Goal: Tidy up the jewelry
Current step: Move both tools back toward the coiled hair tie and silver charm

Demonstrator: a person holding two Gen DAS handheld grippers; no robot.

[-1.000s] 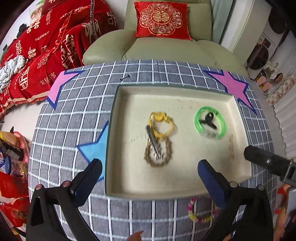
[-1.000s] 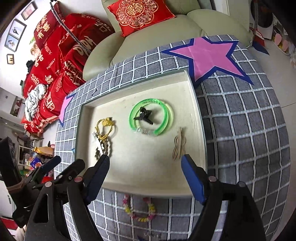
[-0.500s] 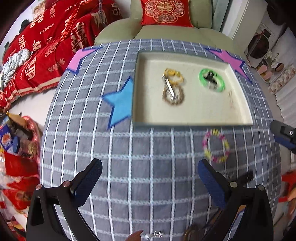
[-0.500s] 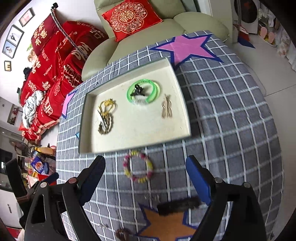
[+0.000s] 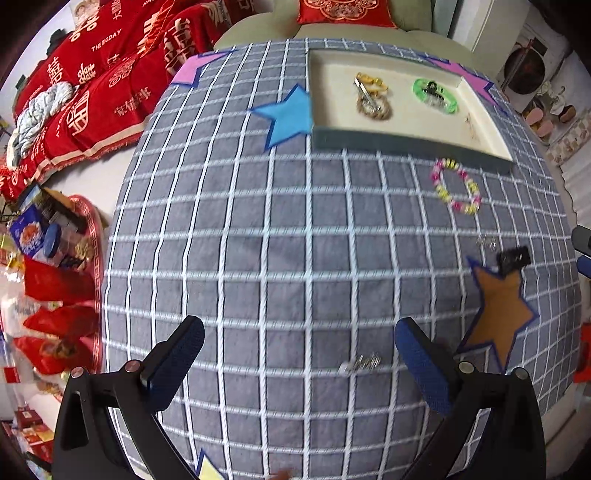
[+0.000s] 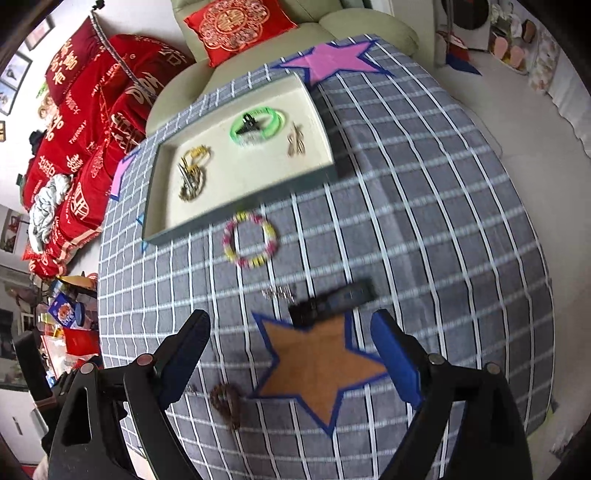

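Note:
A cream tray (image 5: 388,142) (image 6: 240,205) stands at the far side of the checked table. It holds a green bangle (image 6: 258,125) with a black claw clip, a gold chain (image 6: 197,155), a brown bracelet and a small tan piece. A pink and yellow bead bracelet (image 5: 456,186) (image 6: 251,240) lies on the cloth just in front of the tray. Nearer lie a black hair clip (image 6: 332,301) (image 5: 513,256), small silver pieces (image 6: 277,293) (image 5: 360,363) and a dark brown bead string (image 6: 225,400). My left gripper (image 5: 299,328) and my right gripper (image 6: 291,321) both hang open over the cloth, holding nothing.
An orange star patch (image 6: 317,365) lies under the right gripper, a blue star (image 5: 290,114) beside the tray's left wall. A green sofa with a red cushion (image 6: 236,33) stands behind the table. Red blankets and boxes crowd the floor at the left.
Both grippers have drawn back from above the tray toward the near side of the table. The loose bracelet, clip and silver pieces came into view. Both jaws stayed open.

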